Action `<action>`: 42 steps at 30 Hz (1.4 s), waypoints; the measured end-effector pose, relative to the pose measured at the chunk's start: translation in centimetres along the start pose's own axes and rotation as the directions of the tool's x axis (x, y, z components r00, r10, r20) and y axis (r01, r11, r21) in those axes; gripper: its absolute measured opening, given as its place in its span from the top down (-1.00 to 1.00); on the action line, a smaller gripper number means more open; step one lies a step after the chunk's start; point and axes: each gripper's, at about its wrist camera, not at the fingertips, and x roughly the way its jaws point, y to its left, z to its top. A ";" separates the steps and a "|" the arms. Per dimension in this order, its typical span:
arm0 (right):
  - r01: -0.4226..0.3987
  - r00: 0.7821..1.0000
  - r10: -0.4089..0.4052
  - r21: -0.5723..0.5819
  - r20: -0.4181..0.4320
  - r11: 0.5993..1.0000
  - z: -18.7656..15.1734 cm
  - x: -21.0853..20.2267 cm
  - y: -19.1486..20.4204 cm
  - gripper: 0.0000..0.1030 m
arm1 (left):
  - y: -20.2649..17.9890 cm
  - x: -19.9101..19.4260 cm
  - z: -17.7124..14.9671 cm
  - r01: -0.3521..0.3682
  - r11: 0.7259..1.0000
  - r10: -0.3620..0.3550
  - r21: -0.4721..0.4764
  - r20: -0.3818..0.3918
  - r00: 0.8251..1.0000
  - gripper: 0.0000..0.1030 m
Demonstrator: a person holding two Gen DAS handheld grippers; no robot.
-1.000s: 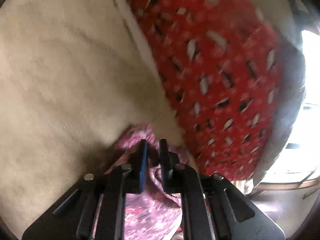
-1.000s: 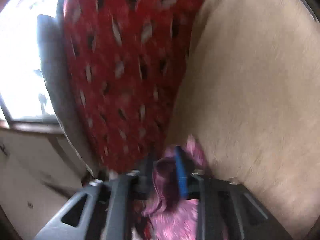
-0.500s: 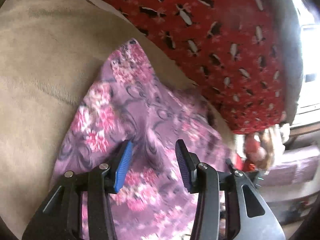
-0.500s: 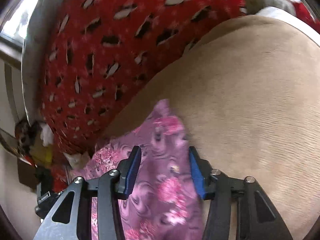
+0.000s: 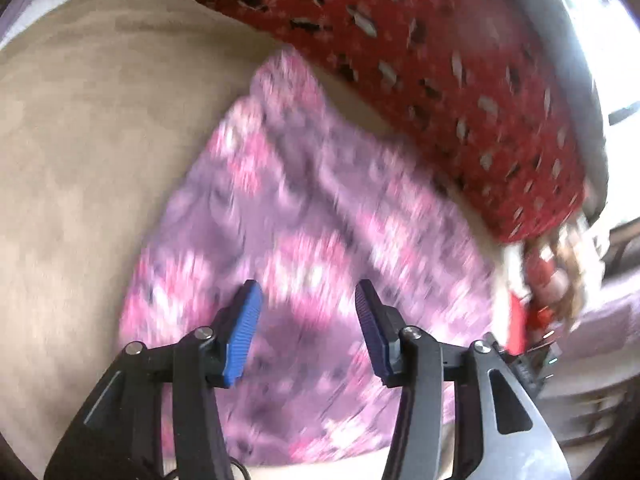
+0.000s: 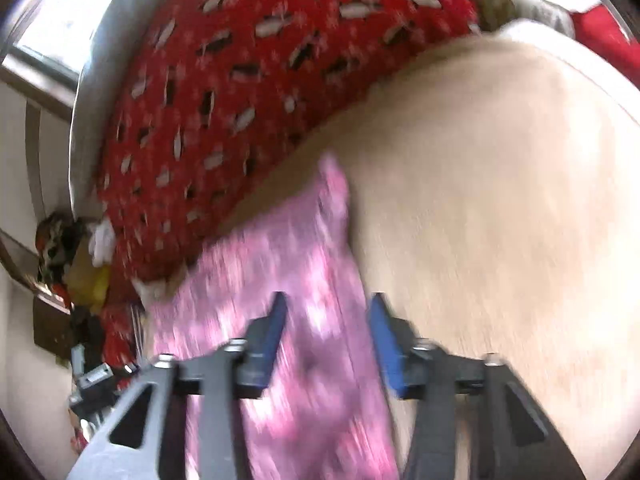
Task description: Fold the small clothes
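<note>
A small purple garment with pink flowers (image 5: 304, 216) lies spread on a beige blanket (image 5: 92, 152). My left gripper (image 5: 308, 300) hovers over the garment's near part, its jaws opening, with cloth seen below the gap and no pad pressing on it. In the right wrist view the same garment (image 6: 280, 272) runs from the lower middle up to a point beside the beige blanket (image 6: 500, 208). My right gripper (image 6: 328, 312) stands over its right edge, jaws opening, nothing pinched between the blue pads. Both views are blurred by motion.
A red cushion or cover with black and white marks (image 5: 440, 48) lies behind the garment, also the red cover (image 6: 248, 80). Bright windows (image 5: 616, 80) sit at the far side. Cluttered small items (image 6: 68, 256) lie off the bed's edge.
Both grippers held a bunched piece of the garment a second ago. They have since let go and drawn back, and the garment now lies spread flat on the blanket.
</note>
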 end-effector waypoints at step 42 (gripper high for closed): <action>0.372 0.927 -0.363 -0.370 0.097 0.851 -8.0 -1.3 7.4 -0.20 | -2.1 0.5 -7.2 -0.201 0.964 0.211 0.175 -0.037 0.977 -0.32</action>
